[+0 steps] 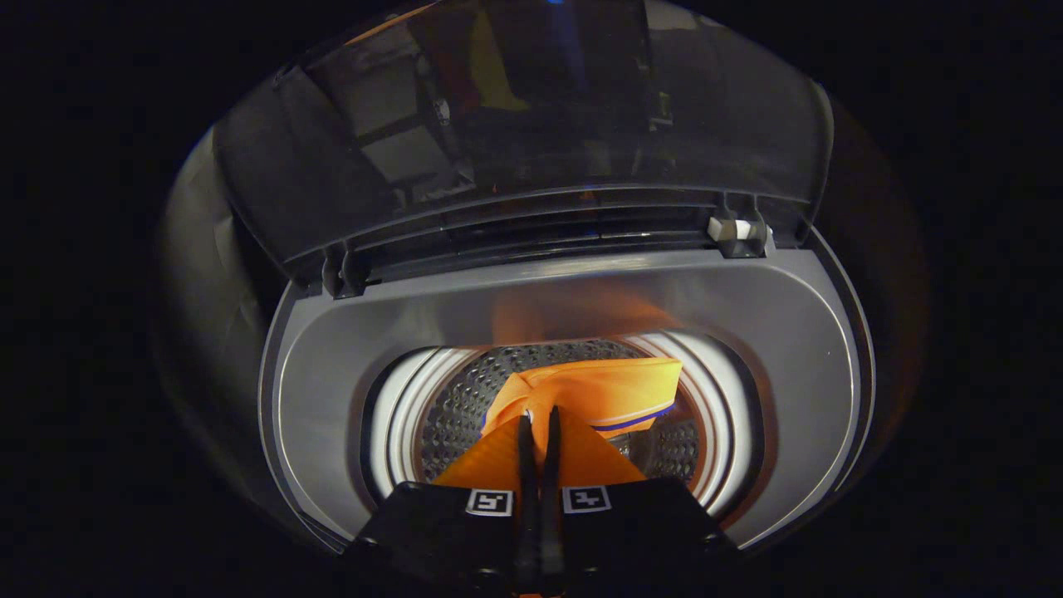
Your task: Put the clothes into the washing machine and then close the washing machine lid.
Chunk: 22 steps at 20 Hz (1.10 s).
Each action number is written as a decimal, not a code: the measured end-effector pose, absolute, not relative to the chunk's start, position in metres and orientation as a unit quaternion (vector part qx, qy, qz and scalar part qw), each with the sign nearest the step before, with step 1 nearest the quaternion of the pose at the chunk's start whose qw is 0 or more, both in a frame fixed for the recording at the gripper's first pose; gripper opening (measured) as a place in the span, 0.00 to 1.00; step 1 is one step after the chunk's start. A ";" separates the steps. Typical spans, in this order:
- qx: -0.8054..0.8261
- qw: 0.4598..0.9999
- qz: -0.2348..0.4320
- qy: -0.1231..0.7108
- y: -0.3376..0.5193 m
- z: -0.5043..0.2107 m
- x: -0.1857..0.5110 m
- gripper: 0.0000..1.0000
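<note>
An orange garment with a thin blue stripe hangs over the drum opening of a top-loading washing machine. My gripper is shut on a fold of the orange cloth, its two black fingers close together, with fabric draping on both sides of them. The perforated metal drum shows below and beyond the cloth. The machine's dark see-through lid stands raised at the back, on its hinges.
The grey top rim of the machine rings the white inner collar of the drum. A white latch piece sits at the right hinge. The surroundings are dark.
</note>
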<state>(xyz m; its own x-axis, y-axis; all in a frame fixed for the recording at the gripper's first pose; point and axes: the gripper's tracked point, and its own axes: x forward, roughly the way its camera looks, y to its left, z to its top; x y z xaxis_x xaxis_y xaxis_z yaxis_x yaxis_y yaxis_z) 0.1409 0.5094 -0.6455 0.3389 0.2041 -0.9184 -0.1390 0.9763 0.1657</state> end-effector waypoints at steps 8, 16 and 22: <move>0.023 0.818 0.124 0.561 0.524 -0.642 0.145 0.32; 0.016 0.810 0.111 0.576 0.514 -0.649 0.131 0.99; 0.017 0.828 0.125 0.546 0.515 -0.613 0.122 0.99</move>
